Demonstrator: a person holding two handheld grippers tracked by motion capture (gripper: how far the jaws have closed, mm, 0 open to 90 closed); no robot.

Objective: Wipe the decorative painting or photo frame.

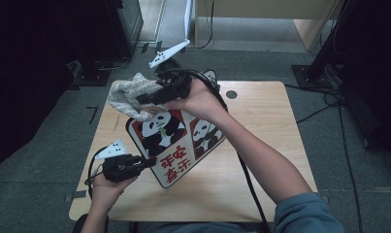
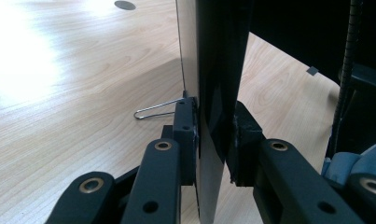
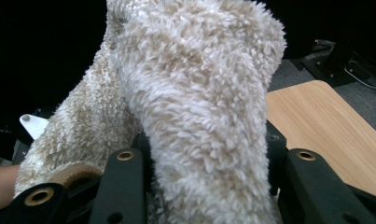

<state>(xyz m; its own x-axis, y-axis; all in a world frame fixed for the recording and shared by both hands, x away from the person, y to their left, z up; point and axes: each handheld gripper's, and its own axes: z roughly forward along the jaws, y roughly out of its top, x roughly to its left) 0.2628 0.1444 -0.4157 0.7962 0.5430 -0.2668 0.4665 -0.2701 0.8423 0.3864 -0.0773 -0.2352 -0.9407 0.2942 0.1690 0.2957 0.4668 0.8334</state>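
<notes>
Your left gripper point(image 1: 145, 162) is clamped on the near edge of the panda board point(image 1: 176, 141), both pads pressed flat on its thin edge in the left gripper view, so the board stands tilted up off the wooden table point(image 1: 261, 131). Your right gripper point(image 1: 152, 98) has the fluffy cloth point(image 1: 127, 94) bunched between its jaws, grasping it at the board's far top corner. This looks like a wiping pass: keep that left hold rock steady, because the board rests on one narrow edge and any twist will let it slip. Sweep the cloth down the printed face with light, even pressure, and mind the wire clip point(image 2: 155, 109) beside the left pad.
</notes>
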